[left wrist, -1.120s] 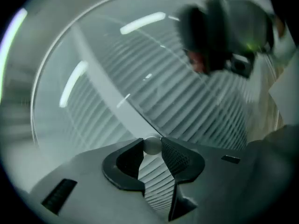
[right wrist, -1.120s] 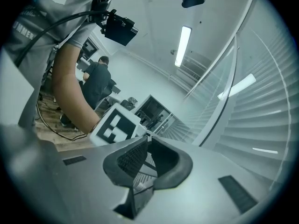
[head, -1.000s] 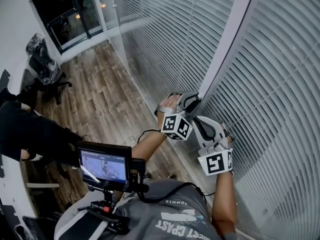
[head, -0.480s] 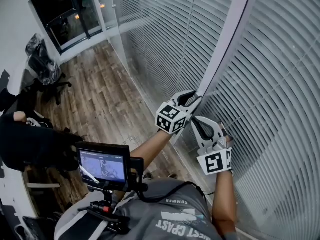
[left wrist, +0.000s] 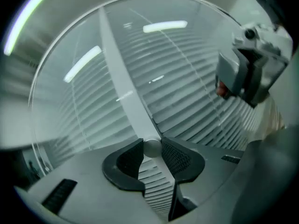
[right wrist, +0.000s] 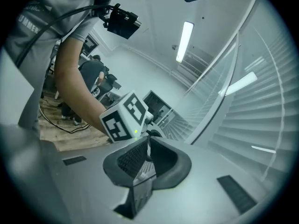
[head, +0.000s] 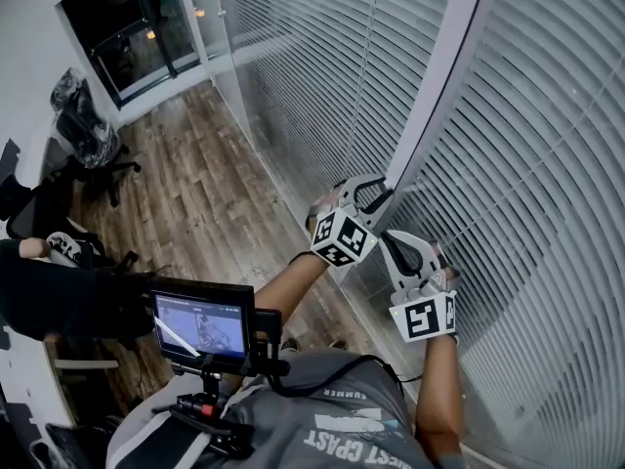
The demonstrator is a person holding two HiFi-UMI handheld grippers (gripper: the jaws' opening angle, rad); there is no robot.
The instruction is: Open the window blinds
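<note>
The left gripper (head: 376, 194), its jaws just nipped tighter on the tilt wand (left wrist: 151, 148), has rolled since a second ago. The right gripper (right wrist: 146, 143) waits alongside, pinched together on nothing. The blinds (head: 547, 164) still look closed, so more twisting seems needed.

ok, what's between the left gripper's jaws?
A round white rod, likely the tilt wand of the blinds, pinched by the left gripper; the left gripper view shows it.

wood floor (head: 195, 198) | office chair (head: 90, 137) by left wall | small monitor (head: 203, 323) lit | dark glass door (head: 132, 22) at far end
</note>
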